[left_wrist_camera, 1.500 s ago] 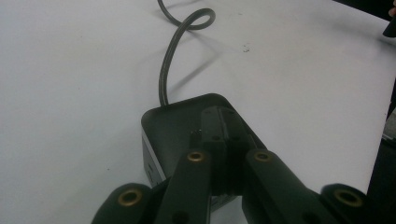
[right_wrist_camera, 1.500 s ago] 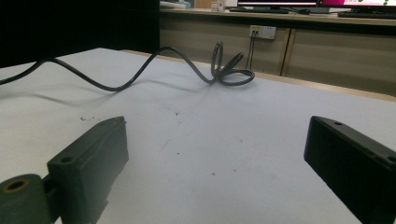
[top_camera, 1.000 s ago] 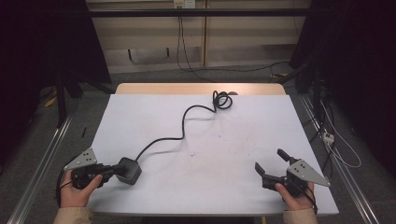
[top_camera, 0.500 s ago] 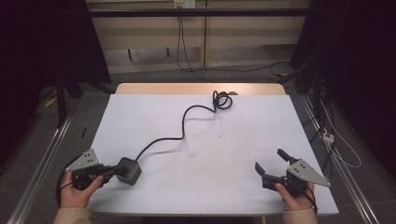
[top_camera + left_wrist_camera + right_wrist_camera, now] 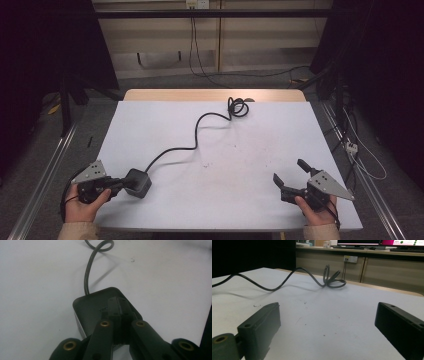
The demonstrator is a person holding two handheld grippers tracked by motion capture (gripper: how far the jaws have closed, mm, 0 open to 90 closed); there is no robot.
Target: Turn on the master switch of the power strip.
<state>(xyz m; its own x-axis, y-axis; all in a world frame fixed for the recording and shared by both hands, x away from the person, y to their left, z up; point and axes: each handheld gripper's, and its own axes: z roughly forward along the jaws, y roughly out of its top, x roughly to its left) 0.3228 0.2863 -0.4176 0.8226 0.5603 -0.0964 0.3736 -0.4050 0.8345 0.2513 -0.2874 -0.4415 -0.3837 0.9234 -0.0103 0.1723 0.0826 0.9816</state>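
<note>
Your left tool [image 5: 121, 184] had its jaws pinched together against the adapter [image 5: 138, 182] at the counter's [image 5: 260, 170] near-left corner. That block looked rigid and smooth, best gripped across its flat sides; its cord [image 5: 200, 127] was floppy. Your right tool [image 5: 290, 176] sat wide, well apart.

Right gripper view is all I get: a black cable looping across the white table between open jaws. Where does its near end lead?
Observer: To a black power adapter at the table's near left corner.
Operator: Is the left gripper on it?
Observer: The left gripper lies over the adapter's top, jaws closed together.
Operator: And the cable's far end?
Observer: It ends in a small coil near the table's far edge.
</note>
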